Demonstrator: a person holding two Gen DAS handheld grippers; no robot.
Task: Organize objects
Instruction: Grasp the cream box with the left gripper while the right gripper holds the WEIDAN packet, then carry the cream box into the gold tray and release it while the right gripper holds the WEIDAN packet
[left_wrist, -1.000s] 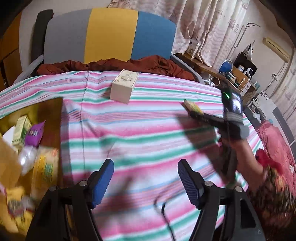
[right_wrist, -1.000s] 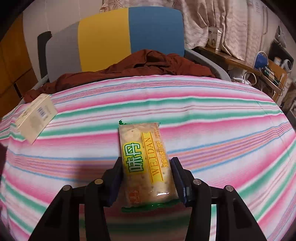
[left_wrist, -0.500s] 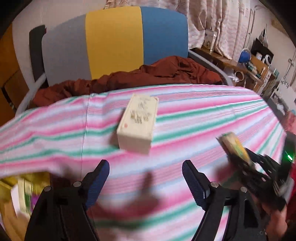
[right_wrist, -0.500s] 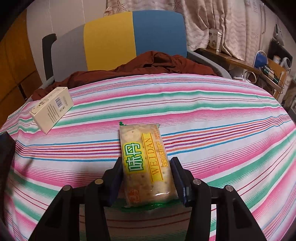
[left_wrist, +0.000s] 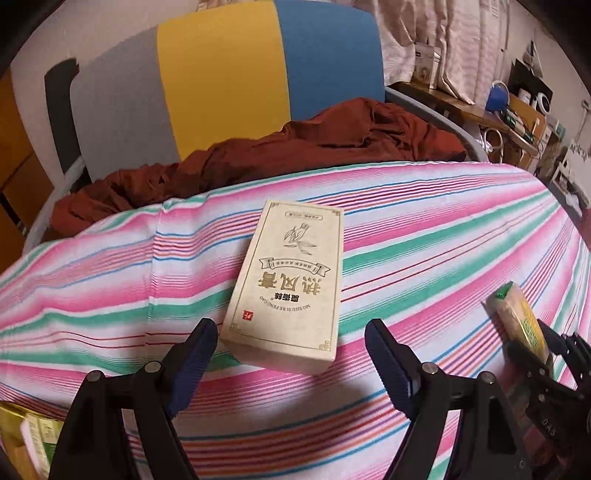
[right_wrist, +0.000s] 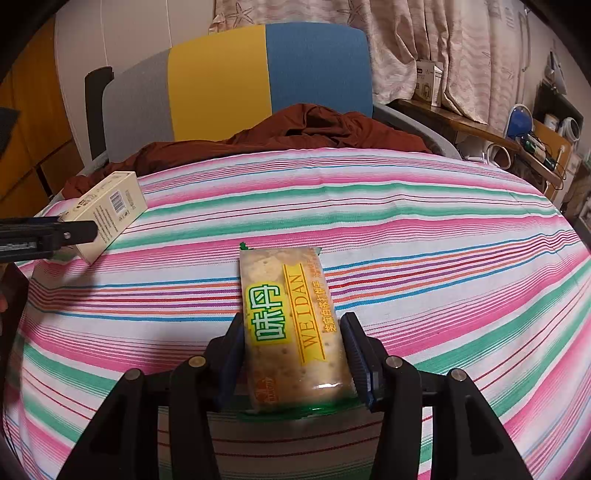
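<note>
A cream carton with Chinese print (left_wrist: 288, 280) lies flat on the striped cloth (left_wrist: 424, 236). My left gripper (left_wrist: 291, 354) is open, its blue pads on either side of the carton's near end, not touching it. The carton also shows in the right wrist view (right_wrist: 107, 214) at the left, with a left finger (right_wrist: 48, 236) beside it. My right gripper (right_wrist: 293, 354) is shut on a WEIDAN cracker packet (right_wrist: 291, 325), held above the cloth. The packet also shows in the left wrist view (left_wrist: 517, 317) at the right edge.
A rust-brown garment (left_wrist: 295, 144) lies behind the cloth against a grey, yellow and blue chair back (left_wrist: 221, 74). A box of snack packets (left_wrist: 22, 439) sits at the lower left. Shelves with clutter (right_wrist: 532, 136) stand at the right.
My left gripper has swung away from the snack box and moved up to the cream carton, which now lies between its open fingers. The right gripper holds the packet as before.
</note>
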